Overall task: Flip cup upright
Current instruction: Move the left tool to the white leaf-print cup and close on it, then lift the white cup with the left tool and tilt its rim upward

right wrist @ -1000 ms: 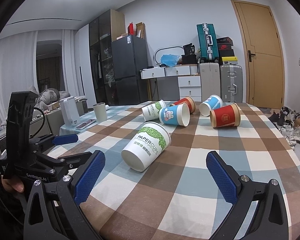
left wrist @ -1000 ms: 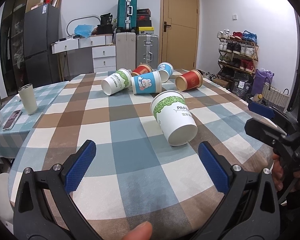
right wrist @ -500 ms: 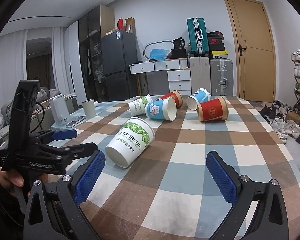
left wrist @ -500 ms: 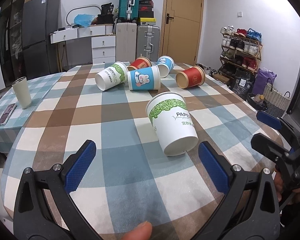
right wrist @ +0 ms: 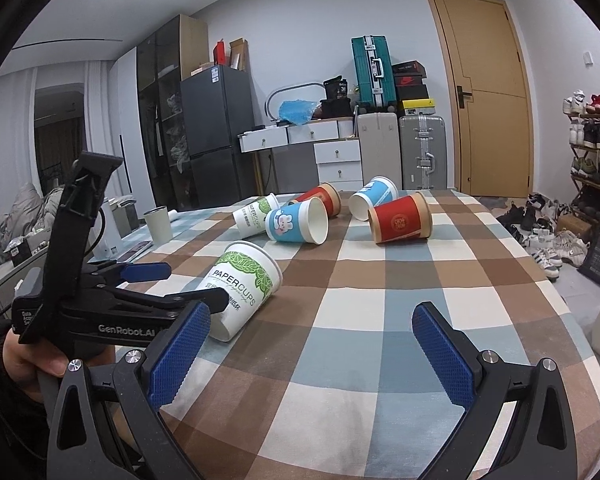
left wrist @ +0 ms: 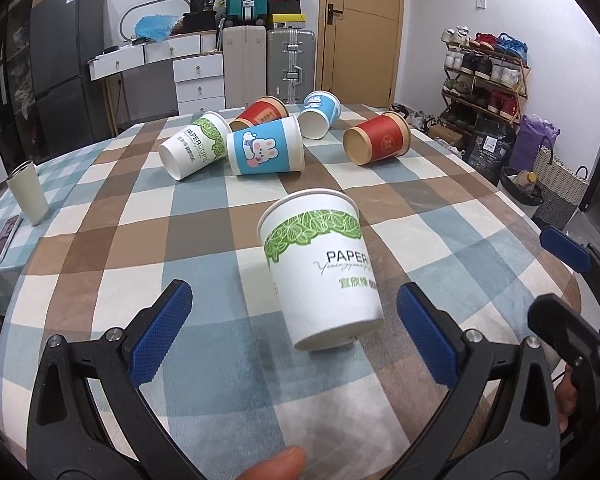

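A white paper cup with a green leaf band (left wrist: 320,268) lies on its side on the checked tablecloth, base toward me. It also shows in the right wrist view (right wrist: 242,286). My left gripper (left wrist: 296,332) is open, its blue pads either side of the cup's base, not touching. It appears in the right wrist view (right wrist: 180,286) beside the cup. My right gripper (right wrist: 312,352) is open and empty, right of the cup; it shows at the right edge of the left wrist view (left wrist: 560,276).
Several more cups lie on their sides at the far end: a white one (left wrist: 192,146), a blue bunny cup (left wrist: 266,151), two red ones (left wrist: 378,138) and another blue one (left wrist: 320,114). A pale tumbler (left wrist: 27,193) stands at the left. The table edge (left wrist: 556,256) curves at the right.
My left gripper has moved forward, so the near white cup now sits between its pads. The right gripper has moved closer to the table too.
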A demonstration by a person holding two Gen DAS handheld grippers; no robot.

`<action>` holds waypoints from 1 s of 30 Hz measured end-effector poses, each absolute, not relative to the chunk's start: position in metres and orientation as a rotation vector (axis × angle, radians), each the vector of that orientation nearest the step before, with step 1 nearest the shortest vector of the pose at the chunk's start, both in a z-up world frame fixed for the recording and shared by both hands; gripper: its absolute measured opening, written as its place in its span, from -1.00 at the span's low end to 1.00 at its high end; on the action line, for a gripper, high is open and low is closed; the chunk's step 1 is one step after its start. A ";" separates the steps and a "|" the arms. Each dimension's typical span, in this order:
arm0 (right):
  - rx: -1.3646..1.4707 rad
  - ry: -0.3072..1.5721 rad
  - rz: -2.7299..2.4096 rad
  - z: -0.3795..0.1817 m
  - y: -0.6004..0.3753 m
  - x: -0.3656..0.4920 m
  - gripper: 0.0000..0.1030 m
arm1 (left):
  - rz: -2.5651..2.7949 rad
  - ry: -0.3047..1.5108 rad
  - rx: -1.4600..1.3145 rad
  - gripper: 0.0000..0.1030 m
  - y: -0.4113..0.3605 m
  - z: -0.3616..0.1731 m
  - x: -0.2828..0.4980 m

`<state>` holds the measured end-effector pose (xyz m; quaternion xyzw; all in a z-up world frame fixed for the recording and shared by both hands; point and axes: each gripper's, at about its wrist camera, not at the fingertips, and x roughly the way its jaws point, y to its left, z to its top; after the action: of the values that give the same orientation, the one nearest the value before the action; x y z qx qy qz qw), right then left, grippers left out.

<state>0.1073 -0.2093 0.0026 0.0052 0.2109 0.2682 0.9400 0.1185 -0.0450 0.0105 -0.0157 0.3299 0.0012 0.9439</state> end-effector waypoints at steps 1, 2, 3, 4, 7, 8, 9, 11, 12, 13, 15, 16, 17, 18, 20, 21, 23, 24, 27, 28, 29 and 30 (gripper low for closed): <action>0.013 0.431 0.546 0.003 -0.210 0.108 1.00 | 0.001 0.676 -0.029 0.98 -0.046 0.011 0.121; 0.014 0.431 0.544 0.003 -0.210 0.108 1.00 | 0.000 0.683 -0.026 0.98 -0.047 0.011 0.125; 0.015 0.431 0.544 0.003 -0.210 0.108 1.00 | 0.002 0.693 -0.023 0.98 -0.048 0.011 0.130; 0.016 0.431 0.545 0.003 -0.210 0.109 1.00 | 0.004 0.702 -0.022 0.98 -0.049 0.011 0.133; 0.015 0.430 0.545 0.003 -0.210 0.109 1.00 | -0.001 0.726 -0.019 0.98 -0.052 0.009 0.143; 0.014 0.430 0.544 0.003 -0.210 0.109 1.00 | -0.004 0.733 -0.019 0.98 -0.052 0.009 0.147; 0.014 0.429 0.544 0.003 -0.210 0.109 1.00 | -0.006 0.741 -0.019 0.97 -0.052 0.008 0.149; 0.015 0.428 0.545 0.003 -0.210 0.109 1.00 | -0.005 0.759 -0.020 0.89 -0.053 0.006 0.155; 0.014 0.427 0.544 0.003 -0.210 0.109 1.00 | -0.007 0.768 -0.021 0.84 -0.053 0.005 0.158; 0.015 0.426 0.544 0.003 -0.210 0.109 1.00 | -0.010 0.778 -0.022 0.81 -0.054 0.004 0.160; 0.015 0.426 0.545 0.003 -0.210 0.109 1.00 | -0.017 0.792 -0.026 0.62 -0.055 0.003 0.163; 0.015 0.425 0.544 0.003 -0.210 0.108 1.00 | -0.024 0.796 -0.031 0.59 -0.056 0.003 0.163; 0.015 0.426 0.545 0.003 -0.210 0.109 1.00 | -0.028 0.797 -0.036 0.50 -0.056 0.003 0.163; 0.015 0.425 0.545 0.003 -0.210 0.109 1.00 | -0.033 0.798 -0.042 0.33 -0.056 0.002 0.163; 0.014 0.426 0.545 0.003 -0.210 0.109 1.00 | -0.051 0.806 -0.062 0.23 -0.055 0.002 0.164; 0.014 0.426 0.545 0.003 -0.211 0.109 1.00 | -0.055 0.808 -0.071 0.23 -0.054 0.002 0.165; 0.012 0.424 0.546 0.004 -0.211 0.108 1.00 | -0.063 0.811 -0.098 0.22 -0.051 0.002 0.164; 0.012 0.423 0.546 0.004 -0.210 0.107 1.00 | -0.065 0.813 -0.110 0.22 -0.050 0.002 0.164; 0.010 0.423 0.547 0.004 -0.210 0.108 1.00 | -0.059 0.810 -0.122 0.22 -0.047 0.005 0.163; 0.011 0.423 0.548 0.004 -0.210 0.108 1.00 | -0.054 0.804 -0.122 0.22 -0.046 0.006 0.161; 0.011 0.424 0.548 0.004 -0.210 0.108 1.00 | -0.051 0.800 -0.123 0.22 -0.045 0.008 0.160; 0.011 0.424 0.549 0.003 -0.210 0.108 1.00 | -0.049 0.795 -0.127 0.22 -0.044 0.009 0.159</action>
<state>0.1078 -0.2095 0.0034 0.0053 0.2076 0.2689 0.9405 0.1586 -0.0438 0.0095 -0.0616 0.3867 -0.0241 0.9198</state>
